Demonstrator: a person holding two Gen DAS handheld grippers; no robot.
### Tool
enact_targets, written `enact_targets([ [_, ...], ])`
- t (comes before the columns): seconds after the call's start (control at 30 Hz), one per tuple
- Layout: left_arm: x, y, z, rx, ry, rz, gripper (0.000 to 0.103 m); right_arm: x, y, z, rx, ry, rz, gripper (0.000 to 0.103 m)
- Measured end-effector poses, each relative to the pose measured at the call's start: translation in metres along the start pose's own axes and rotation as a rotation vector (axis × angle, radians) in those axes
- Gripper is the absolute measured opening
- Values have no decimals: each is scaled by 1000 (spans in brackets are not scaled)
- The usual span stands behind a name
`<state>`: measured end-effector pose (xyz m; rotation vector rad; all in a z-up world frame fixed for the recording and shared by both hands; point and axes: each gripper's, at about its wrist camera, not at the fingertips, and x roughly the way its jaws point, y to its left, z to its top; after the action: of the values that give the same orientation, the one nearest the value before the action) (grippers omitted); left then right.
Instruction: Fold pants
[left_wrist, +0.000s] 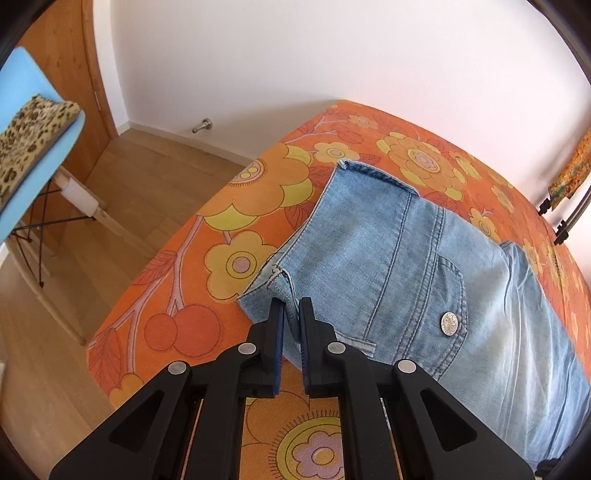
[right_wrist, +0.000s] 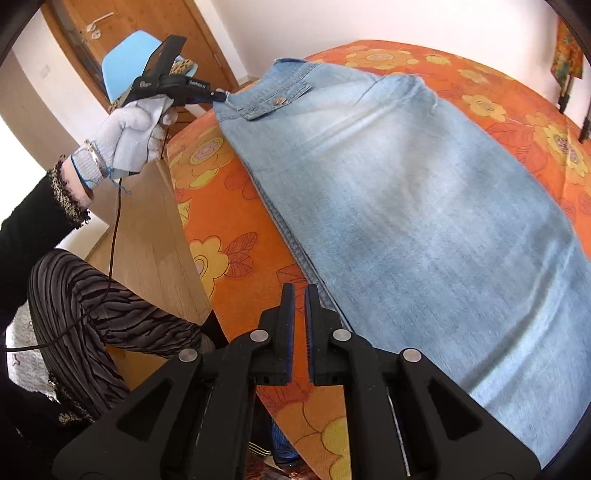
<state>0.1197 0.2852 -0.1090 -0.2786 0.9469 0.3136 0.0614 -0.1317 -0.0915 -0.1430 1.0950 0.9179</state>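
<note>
Left claw (left_wrist: 291, 306) is pinched nearly shut on the waistband corner of the jeans (left_wrist: 406, 258). Right claw (right_wrist: 300, 291) is squeezed narrow on the side seam. Faded denim lies flat along the bed's (left_wrist: 221, 206) near edge.

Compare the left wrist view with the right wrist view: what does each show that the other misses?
Only the left wrist view shows the doorstop and the left hand-held gripper shut on the jeans at their waistband corner. Only the right wrist view shows the gloved hand, the door handle and the right hand-held gripper shut at the jeans' near edge. Both show the jeans, floral bedspread and blue chair.
</note>
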Motion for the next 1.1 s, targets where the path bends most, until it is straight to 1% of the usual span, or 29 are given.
enact_targets([
  [0.03,-5,-3,1,10,-10,1,8,-15,-6,-6,29,-28,-17,21],
  [0.07,-11,-7,2,22,-19,0,10,-30,-13,-14,63,-56,-40,30],
  [0.1,-17,-12,2,37,-33,-2,16,-45,-21,-24,102,-87,-70,47],
  [0.13,-24,-17,3,53,-52,-7,17,-59,-28,-36,141,-117,-98,50],
  [0.27,-51,-49,4,131,-100,-43,17,-110,-63,-93,310,-177,-201,50],
  [0.3,-57,-59,2,147,-107,-62,17,-122,-70,-108,351,-188,-224,50],
  [0.37,-68,-82,-2,182,-113,-109,20,-145,-86,-138,436,-206,-272,50],
  [0.4,-74,-96,-7,209,-117,-131,25,-155,-91,-154,478,-218,-293,50],
  [0.43,-80,-111,-12,241,-118,-153,25,-167,-99,-166,519,-231,-315,50],
  [0.53,-96,-163,-31,355,-111,-232,25,-201,-115,-212,639,-269,-400,50],
  [0.6,-106,-201,-47,439,-104,-286,26,-218,-126,-244,742,-297,-432,50],
  [0.7,-120,-261,-77,575,-77,-378,27,-243,-138,-292,883,-327,-494,50],
  [0.77,-129,-300,-102,667,-59,-441,28,-261,-147,-324,966,-347,-538,50],
  [0.83,-137,-337,-128,745,-33,-507,28,-276,-153,-352,1045,-376,-575,50],
  [0.93,-147,-387,-170,852,23,-600,30,-294,-165,-386,1127,-410,-626,50],
  [1.03,-158,-432,-213,960,66,-669,34,-302,-178,-413,1211,-446,-607,50],
  [1.1,-166,-457,-240,1018,93,-715,34,-305,-186,-427,1253,-471,-576,50],
])
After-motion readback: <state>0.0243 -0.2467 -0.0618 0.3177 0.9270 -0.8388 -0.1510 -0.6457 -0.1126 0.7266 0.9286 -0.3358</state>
